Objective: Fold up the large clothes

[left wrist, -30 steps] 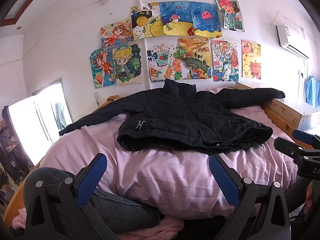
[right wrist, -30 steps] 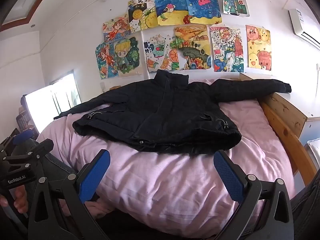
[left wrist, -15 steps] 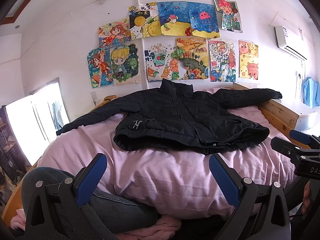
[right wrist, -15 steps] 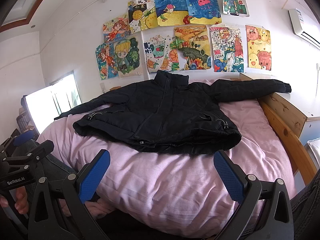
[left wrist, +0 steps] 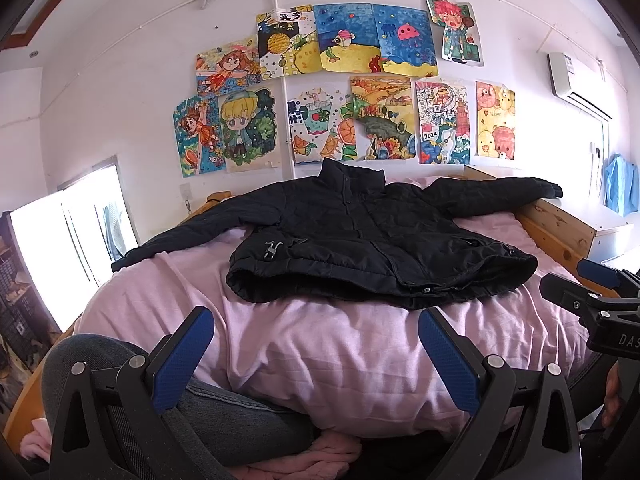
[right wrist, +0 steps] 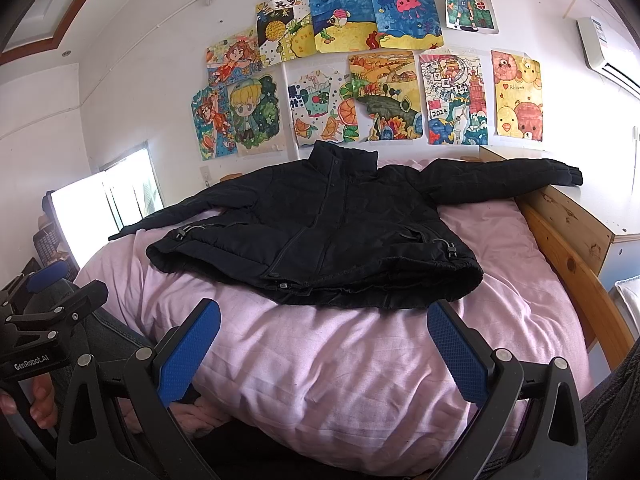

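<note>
Tools first: I am holding both of them low at the foot of the bed, each one spread wide and gripping nothing, the left tool (left wrist: 316, 354) and the right tool (right wrist: 324, 350) both hovering over bare pink bedding (right wrist: 320, 360) with the blue pads well apart. In the left wrist view I am seeing a denim-clad knee (left wrist: 120, 364) just beside the left pad, so I am judging that I am sitting or kneeling at the bed's near edge. Ahead of both tools the black jacket (left wrist: 360, 236) is lying front-up and closed on the bedding, its hem (right wrist: 360, 292) facing me and its collar (right wrist: 344, 160) pointing away toward the wall of drawings (right wrist: 360, 72). Its body is running near to far, while the sleeves are stretching crosswise, so the longest axis is running left to right across the bed. The left sleeve (left wrist: 180, 236) is trailing toward the window side; the right sleeve (right wrist: 512, 184) is reaching out over the wooden bed frame (right wrist: 568, 248). Neither tool is touching the jacket yet. I am judging each tool to be nearer its own hem corner and sleeve, so the coming fold probably calls for reaching forward and outward on both sides.
</note>
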